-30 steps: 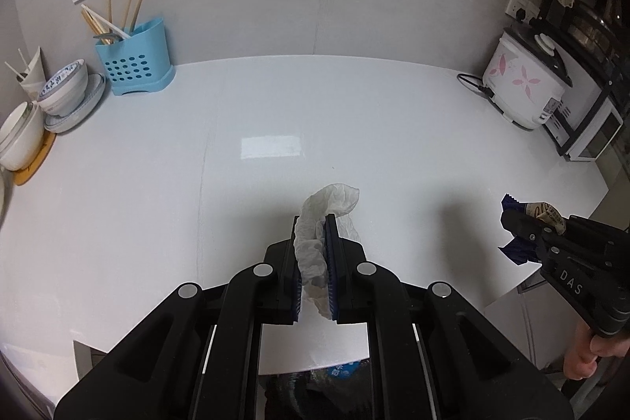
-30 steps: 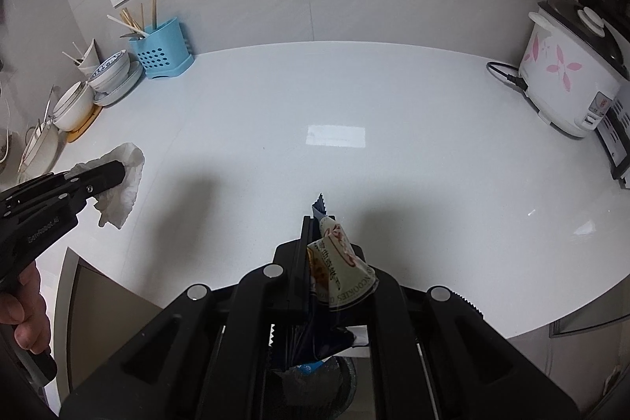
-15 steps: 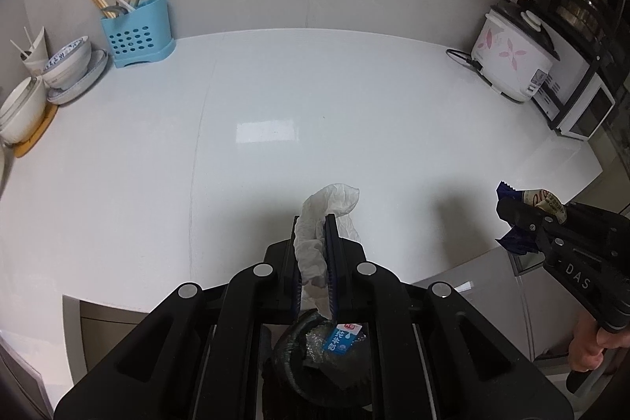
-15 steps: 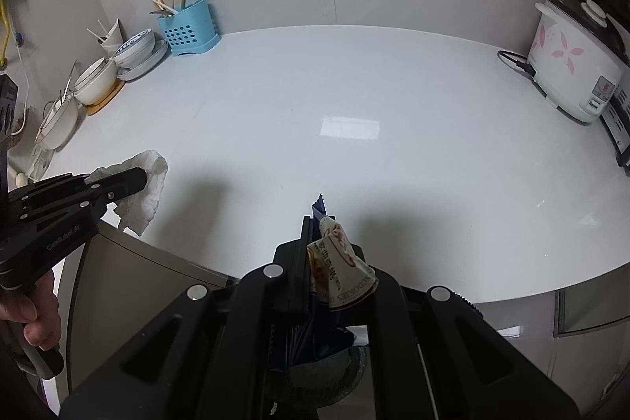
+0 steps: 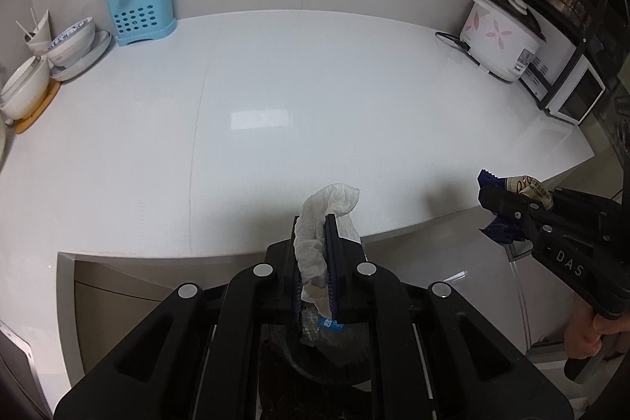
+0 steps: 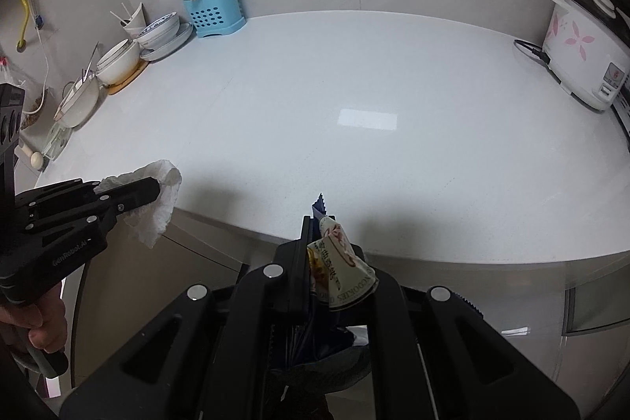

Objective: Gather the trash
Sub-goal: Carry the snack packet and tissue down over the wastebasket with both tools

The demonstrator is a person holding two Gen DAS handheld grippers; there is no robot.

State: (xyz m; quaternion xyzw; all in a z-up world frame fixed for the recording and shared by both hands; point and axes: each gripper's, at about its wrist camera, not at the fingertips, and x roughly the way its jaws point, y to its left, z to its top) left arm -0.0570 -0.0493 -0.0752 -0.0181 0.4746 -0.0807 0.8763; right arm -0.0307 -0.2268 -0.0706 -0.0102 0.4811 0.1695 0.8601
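Observation:
My left gripper is shut on a crumpled white tissue and holds it in the air past the counter's front edge. It also shows in the right wrist view with the tissue. My right gripper is shut on a blue and cream snack wrapper, also off the counter; it shows in the left wrist view with the wrapper. A dark bin with a bit of trash inside sits below my left gripper, mostly hidden.
The white counter carries a blue utensil holder and stacked bowls at the back left, a flowered rice cooker and a microwave at the right. Cabinet fronts lie below the counter edge.
Both grippers have pulled back from over the counter to beyond its front edge, each still holding its trash. The bin below the left gripper has come more into view.

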